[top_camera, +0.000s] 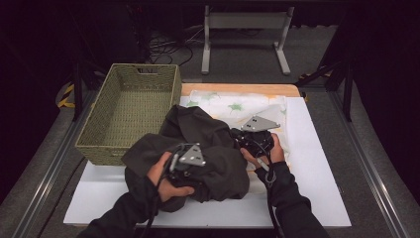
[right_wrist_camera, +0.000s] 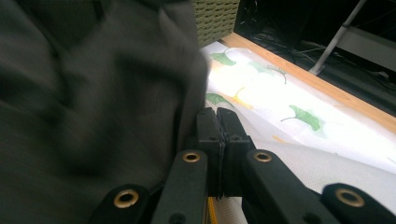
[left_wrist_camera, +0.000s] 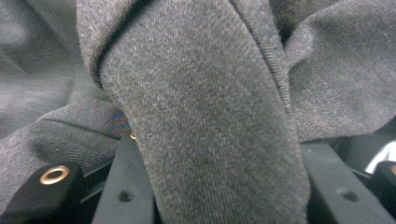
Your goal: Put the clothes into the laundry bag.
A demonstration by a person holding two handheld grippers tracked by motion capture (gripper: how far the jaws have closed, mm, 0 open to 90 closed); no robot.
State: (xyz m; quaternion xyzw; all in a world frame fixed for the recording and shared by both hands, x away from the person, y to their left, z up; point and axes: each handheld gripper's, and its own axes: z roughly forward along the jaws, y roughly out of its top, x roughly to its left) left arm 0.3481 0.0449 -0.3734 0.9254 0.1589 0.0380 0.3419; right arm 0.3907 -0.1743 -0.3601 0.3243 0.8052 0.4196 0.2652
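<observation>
The white table top (top_camera: 317, 173) filled the middle of the high view, its lower edge cut off by your forearms, and the wooden strip along its far edge showed only above the cloth. At the upper left of centre stood the green woven basket (top_camera: 131, 106), its near right corner covered by the dark grey garment (top_camera: 208, 148), which lay bunched in the middle of the frame and hid the table beneath it. Behind it, the white leaf-printed cloth (top_camera: 233, 105) was spread toward the upper right, much of it hidden under the garment. Your left gripper (left_wrist_camera: 219, 186) sat at lower centre, buried in the garment; in the left gripper view a thick fold ran down between its jaws, which were clamped on it, their tips hidden. Your right gripper (right_wrist_camera: 217, 116) rested at the garment's right edge; its jaws were pressed together, and whether any fabric was pinched there I could not tell.
</observation>
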